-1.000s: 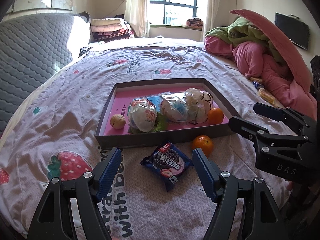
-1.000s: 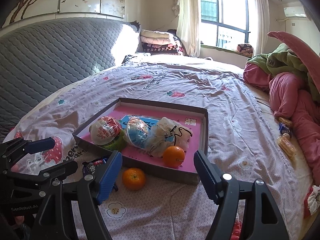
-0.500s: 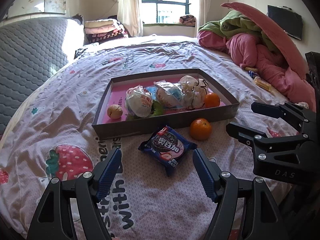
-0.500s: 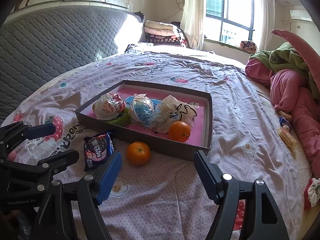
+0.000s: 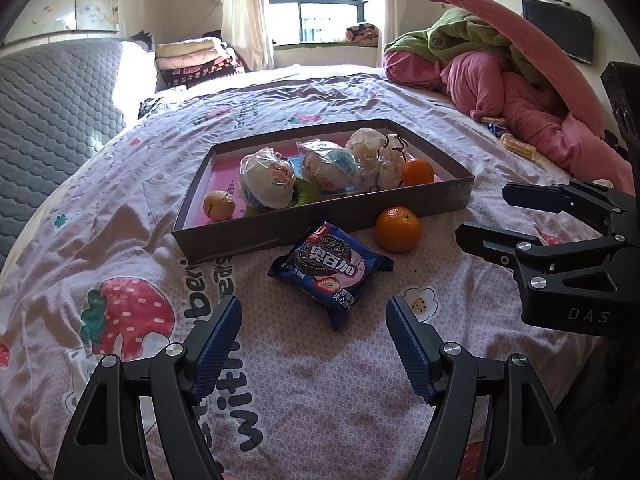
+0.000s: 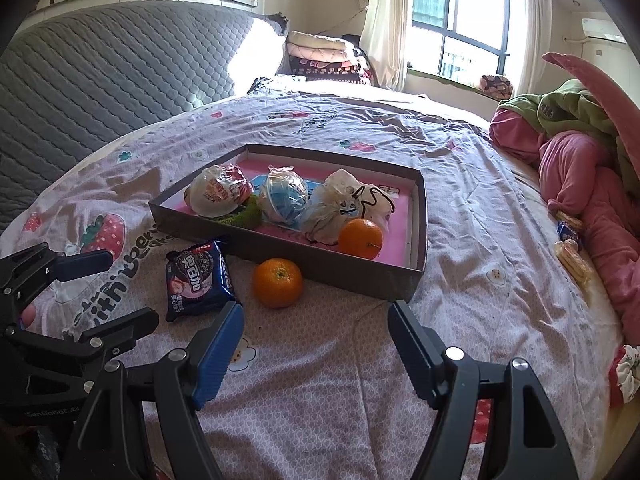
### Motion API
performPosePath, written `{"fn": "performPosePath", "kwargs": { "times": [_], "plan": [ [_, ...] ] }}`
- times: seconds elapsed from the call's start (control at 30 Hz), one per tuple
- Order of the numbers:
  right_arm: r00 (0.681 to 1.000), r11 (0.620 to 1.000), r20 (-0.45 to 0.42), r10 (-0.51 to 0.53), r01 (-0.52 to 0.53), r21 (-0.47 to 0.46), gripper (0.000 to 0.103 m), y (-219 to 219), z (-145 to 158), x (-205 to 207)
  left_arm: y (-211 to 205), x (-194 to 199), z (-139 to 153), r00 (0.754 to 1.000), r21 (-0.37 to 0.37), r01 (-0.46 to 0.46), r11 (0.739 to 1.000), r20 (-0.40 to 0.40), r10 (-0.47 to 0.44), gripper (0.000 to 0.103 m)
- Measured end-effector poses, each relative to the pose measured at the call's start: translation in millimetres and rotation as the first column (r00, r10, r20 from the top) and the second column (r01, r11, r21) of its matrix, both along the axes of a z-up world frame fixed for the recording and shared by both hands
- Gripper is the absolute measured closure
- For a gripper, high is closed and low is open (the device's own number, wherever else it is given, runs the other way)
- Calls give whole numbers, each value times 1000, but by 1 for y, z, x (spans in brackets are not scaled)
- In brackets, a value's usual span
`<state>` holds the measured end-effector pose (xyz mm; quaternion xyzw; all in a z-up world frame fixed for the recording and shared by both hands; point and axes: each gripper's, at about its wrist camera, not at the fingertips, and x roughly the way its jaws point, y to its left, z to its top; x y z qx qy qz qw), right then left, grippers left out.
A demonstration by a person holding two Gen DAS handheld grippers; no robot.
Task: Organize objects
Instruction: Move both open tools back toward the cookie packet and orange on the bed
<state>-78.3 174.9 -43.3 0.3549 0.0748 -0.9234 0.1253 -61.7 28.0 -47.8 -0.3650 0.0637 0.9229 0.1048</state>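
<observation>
The blue foil biscuit packet (image 5: 331, 270) reads "奥日加"; the right gripper (image 6: 316, 338), marked "DAS", and the left gripper (image 5: 314, 334) gape wide, empty.

Glossy plastic cookie packet (image 5: 331, 269); matt cardboard tray (image 5: 320, 224); crumpled cotton bedsheet (image 5: 120, 240); ribbed tool pads (image 5: 218, 342).

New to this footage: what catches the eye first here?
The grey tray mid-bed, pink inside, crowded with wrapped toy balls and an orange. Just outside its near wall lie a loose orange and a blue cookie pack, straight ahead of the open left tongs.
</observation>
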Motion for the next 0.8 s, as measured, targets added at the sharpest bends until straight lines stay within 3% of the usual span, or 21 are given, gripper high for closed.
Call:
{"fn": "performPosePath", "kwargs": {
  "times": [0.8],
  "plan": [
    [999,1000,47,9,-10,20,29,-6,-14,-8,1,-17,-21,1000,6,19,1000,23,-19,27]
  ]
}}
